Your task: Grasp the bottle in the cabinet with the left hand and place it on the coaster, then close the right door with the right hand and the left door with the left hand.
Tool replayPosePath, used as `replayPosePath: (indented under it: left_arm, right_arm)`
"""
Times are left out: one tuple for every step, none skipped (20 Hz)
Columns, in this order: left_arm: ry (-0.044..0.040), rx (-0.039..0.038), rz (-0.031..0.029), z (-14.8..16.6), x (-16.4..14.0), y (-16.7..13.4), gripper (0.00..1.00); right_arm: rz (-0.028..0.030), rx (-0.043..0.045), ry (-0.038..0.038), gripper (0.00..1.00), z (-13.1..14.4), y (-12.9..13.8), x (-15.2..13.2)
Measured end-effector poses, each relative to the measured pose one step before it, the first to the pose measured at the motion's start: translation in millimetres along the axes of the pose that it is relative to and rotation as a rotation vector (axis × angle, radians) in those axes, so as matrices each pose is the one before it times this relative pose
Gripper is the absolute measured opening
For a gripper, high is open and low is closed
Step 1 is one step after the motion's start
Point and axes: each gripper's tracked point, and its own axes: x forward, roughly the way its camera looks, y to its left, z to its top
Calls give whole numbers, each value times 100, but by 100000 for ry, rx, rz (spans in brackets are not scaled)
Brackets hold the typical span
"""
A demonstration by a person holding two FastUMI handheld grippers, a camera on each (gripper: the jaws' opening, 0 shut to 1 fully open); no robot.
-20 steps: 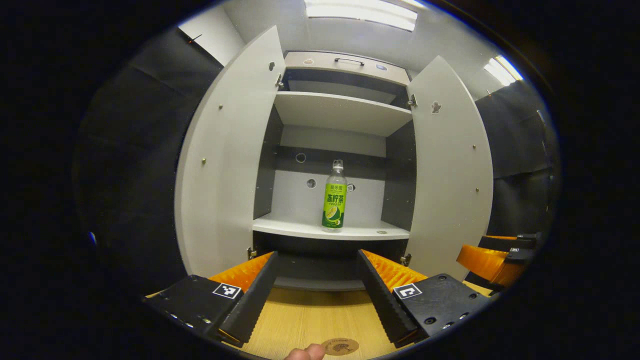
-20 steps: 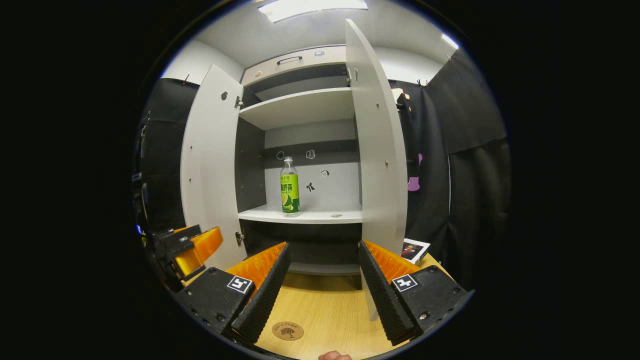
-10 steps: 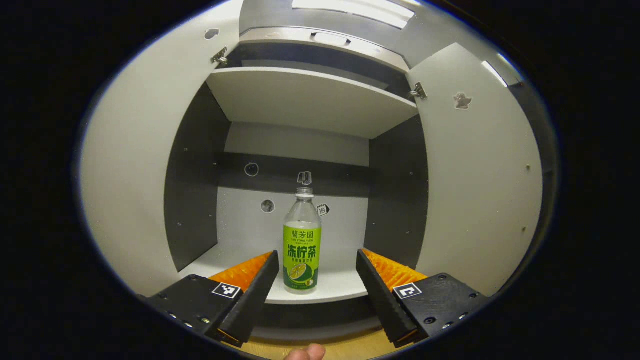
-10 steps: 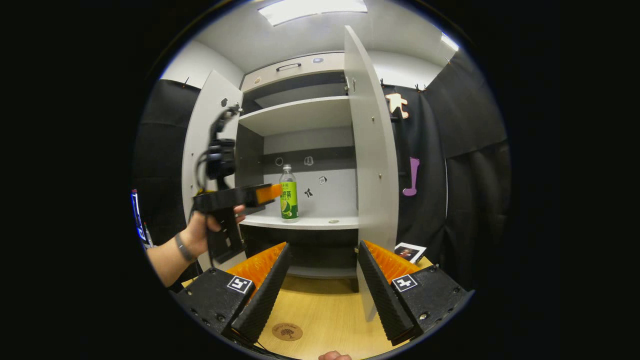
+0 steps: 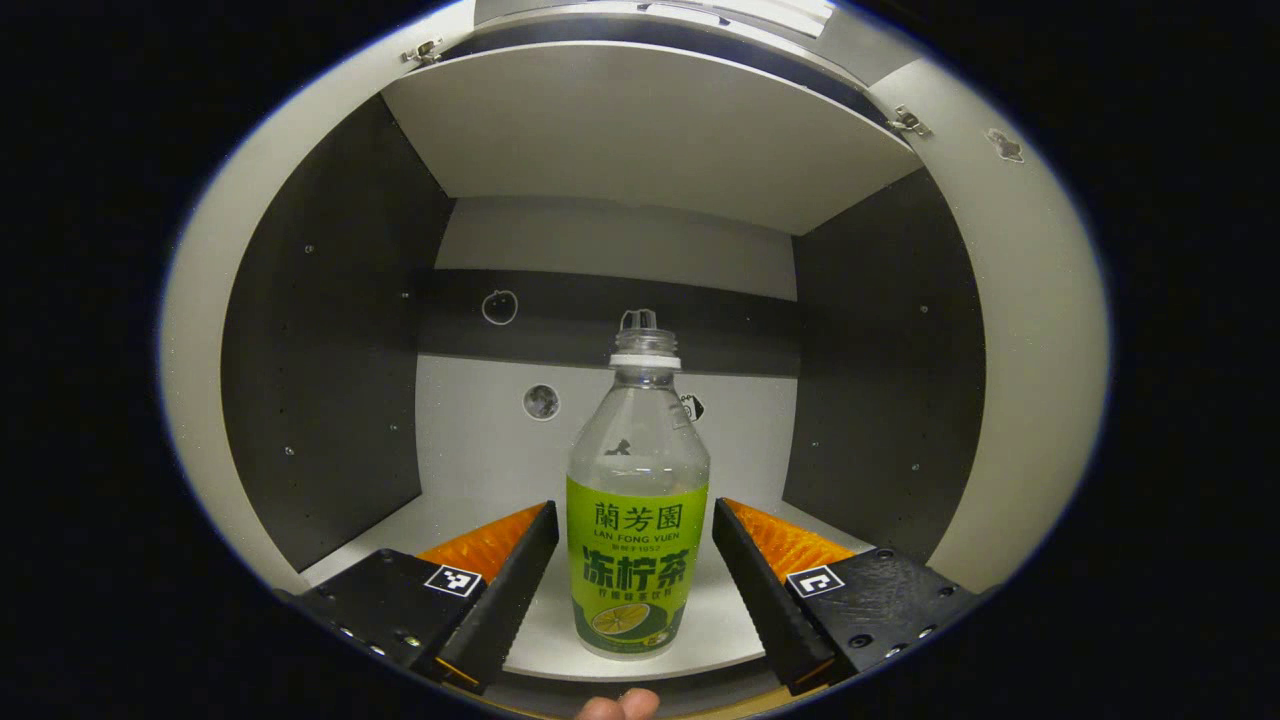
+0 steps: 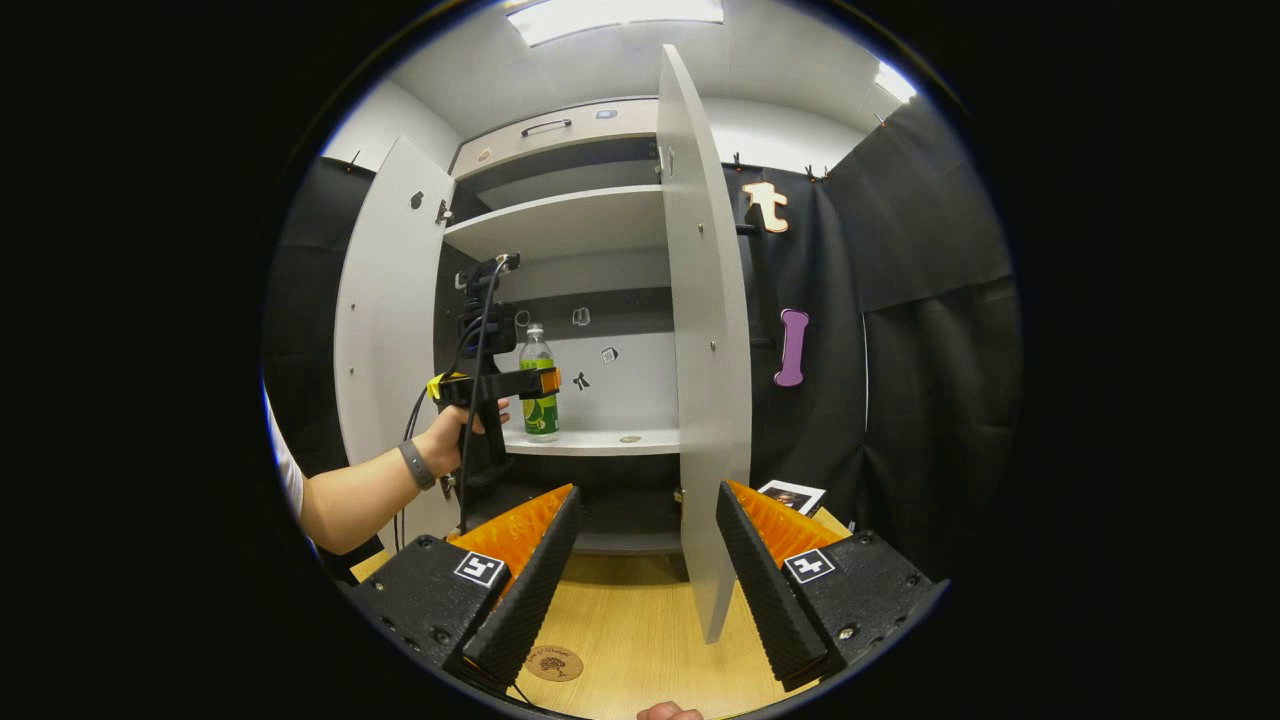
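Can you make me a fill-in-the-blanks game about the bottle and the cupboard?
1. The bottle stands on a shelf inside the ____.
2. The left gripper has its jaws ____ on either side of the bottle.
3. Both cabinet doors are ____.
4. The round coaster lies on the wooden ____.

Missing words: cabinet; open; open; table

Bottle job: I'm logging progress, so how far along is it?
Nothing is finished. The left gripper is open around the bottle, which stands on the cabinet shelf. Left to do: grip it, set it on the coaster, then shut the right door and left door.
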Motion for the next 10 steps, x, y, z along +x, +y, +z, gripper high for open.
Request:
replayPosePath:
  left_arm:
    - [-878,864,554,197,371,99,95]
    - [-160,947,499,111,375,153,95]
    - [-60,557,-490,106,315,-49,95]
    - [-436,385,-1181,249,102,-118,93]
    - [25,485,-398,45,-91,-16,87]
    - [657,333,-687,-57,-10,-5,76]
    - [204,-380,-404,64,-60,-65,76]
    - [-386,-932,-169,295,-283,-2,73]
    - [-862,-872,-560,354,-368,-80,72]
    - [-891,-734,-55,447,-674,19,76]
  right_arm:
    - [-119,-184,-63,84,-12,-2,92]
    - [-10,-130,14,84,60,35,104]
    - [-1,13,-16,84,17,8,159]
    - [90,121,77,84,42,82,131]
    - [254,193,-182,84,73,72,104]
    - [171,34,-243,84,122,80,102]
    - [151,-207,-299,84,67,93,79]
    - [128,-252,-251,84,115,57,27]
    - [274,-196,-178,84,22,79,63]
    - [437,-7,-267,84,150,159,-27]
